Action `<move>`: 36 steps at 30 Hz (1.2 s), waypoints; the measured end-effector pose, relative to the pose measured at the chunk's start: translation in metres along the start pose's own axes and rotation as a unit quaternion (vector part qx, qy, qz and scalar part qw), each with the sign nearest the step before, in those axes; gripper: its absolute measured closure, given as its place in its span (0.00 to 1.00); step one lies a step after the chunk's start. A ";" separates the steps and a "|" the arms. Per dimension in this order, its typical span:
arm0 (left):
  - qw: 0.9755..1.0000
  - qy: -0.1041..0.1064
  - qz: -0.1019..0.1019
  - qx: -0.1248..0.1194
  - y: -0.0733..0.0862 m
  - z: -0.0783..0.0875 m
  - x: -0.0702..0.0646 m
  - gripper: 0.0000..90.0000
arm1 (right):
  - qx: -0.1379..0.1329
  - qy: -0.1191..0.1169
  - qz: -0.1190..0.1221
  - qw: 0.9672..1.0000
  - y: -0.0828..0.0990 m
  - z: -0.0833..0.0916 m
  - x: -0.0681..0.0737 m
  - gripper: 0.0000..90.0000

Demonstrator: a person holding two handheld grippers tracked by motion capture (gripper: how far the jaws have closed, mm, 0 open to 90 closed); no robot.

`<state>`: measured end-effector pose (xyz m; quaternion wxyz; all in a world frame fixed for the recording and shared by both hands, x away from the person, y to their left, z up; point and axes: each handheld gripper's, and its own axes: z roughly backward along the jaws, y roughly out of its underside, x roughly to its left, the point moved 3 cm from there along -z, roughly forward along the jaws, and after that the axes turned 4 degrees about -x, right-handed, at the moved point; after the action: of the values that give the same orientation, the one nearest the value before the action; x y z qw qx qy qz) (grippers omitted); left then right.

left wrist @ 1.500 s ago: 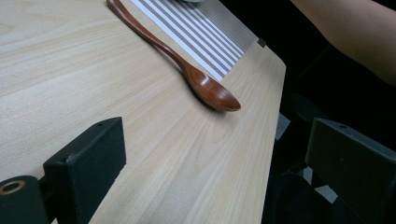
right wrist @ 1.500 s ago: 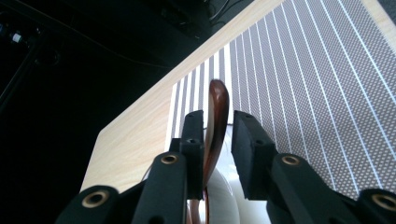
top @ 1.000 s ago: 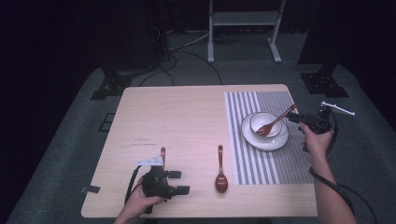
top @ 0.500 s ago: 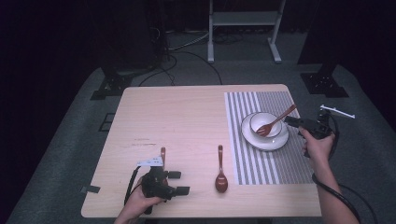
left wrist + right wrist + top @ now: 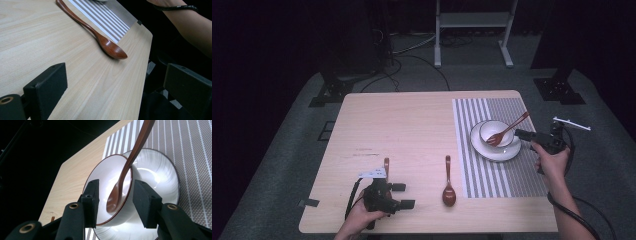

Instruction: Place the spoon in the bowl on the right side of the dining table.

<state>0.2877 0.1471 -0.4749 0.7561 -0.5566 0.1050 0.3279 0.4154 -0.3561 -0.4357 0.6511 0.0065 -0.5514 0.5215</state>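
A white bowl [image 5: 492,129] [image 5: 105,177] stands on a white plate [image 5: 508,153] on the striped placemat [image 5: 512,175]. A brown wooden utensil [image 5: 508,130] [image 5: 128,162] leans in the bowl, with its handle up over the rim to the right. My right gripper [image 5: 518,134] [image 5: 115,185] hangs just right of the bowl and points at it. Its jaws have just been opening and stand apart, with no pad on the utensil. A brown wooden spoon [image 5: 448,187] [image 5: 105,42] lies on the bare table. My left gripper [image 5: 404,195] [image 5: 116,72] rests open to its left, holding nothing.
Another brown handle [image 5: 386,166] pokes out beside a white tag just behind the left gripper. The wooden table's [image 5: 412,130] right edge is close to the right hand. A metal stand [image 5: 472,30] and cables lie on the dark floor beyond.
The right hand has drawn slightly back toward the near side, away from the utensil's handle end. The utensil stays leaning in the bowl. The left hand has not moved.
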 end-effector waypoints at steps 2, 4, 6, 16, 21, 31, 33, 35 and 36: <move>1.000 0.000 0.000 0.000 0.000 0.000 0.000 0.04 | 0.004 -0.004 0.002 1.000 0.003 0.000 0.001 0.62; 1.000 -0.001 0.000 0.000 0.000 0.000 0.000 0.04 | 0.007 -0.007 0.004 1.000 0.006 -0.001 0.003 0.62; 1.000 -0.001 0.000 0.001 0.000 0.000 0.000 0.04 | 0.011 -0.011 0.008 1.000 0.009 -0.001 0.004 0.62; 1.000 -0.001 0.000 0.000 0.000 0.001 0.000 0.04 | 0.026 -0.024 0.016 0.999 0.024 0.000 0.012 0.61; 1.000 -0.001 -0.001 0.000 0.000 0.001 0.000 0.04 | 0.030 -0.028 0.021 0.999 0.030 0.001 0.014 0.61; 1.000 -0.003 -0.002 0.001 0.000 0.001 0.000 0.04 | 0.041 -0.039 0.027 0.998 0.045 0.002 0.018 0.59; 1.000 -0.003 -0.002 0.001 0.000 0.001 0.000 0.04 | 0.042 -0.040 0.026 0.998 0.046 0.002 0.018 0.59; 1.000 -0.003 -0.002 0.000 0.000 0.001 0.000 0.04 | 0.045 -0.042 0.028 0.998 0.048 0.003 0.020 0.59; 1.000 -0.004 -0.002 0.000 0.000 0.001 0.000 0.04 | 0.045 -0.042 0.028 0.998 0.048 0.003 0.020 0.59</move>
<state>0.2872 0.1481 -0.4746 0.7572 -0.5554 0.1013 0.3285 0.3772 -0.3224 -0.4479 0.6120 0.0420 -0.5541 0.5627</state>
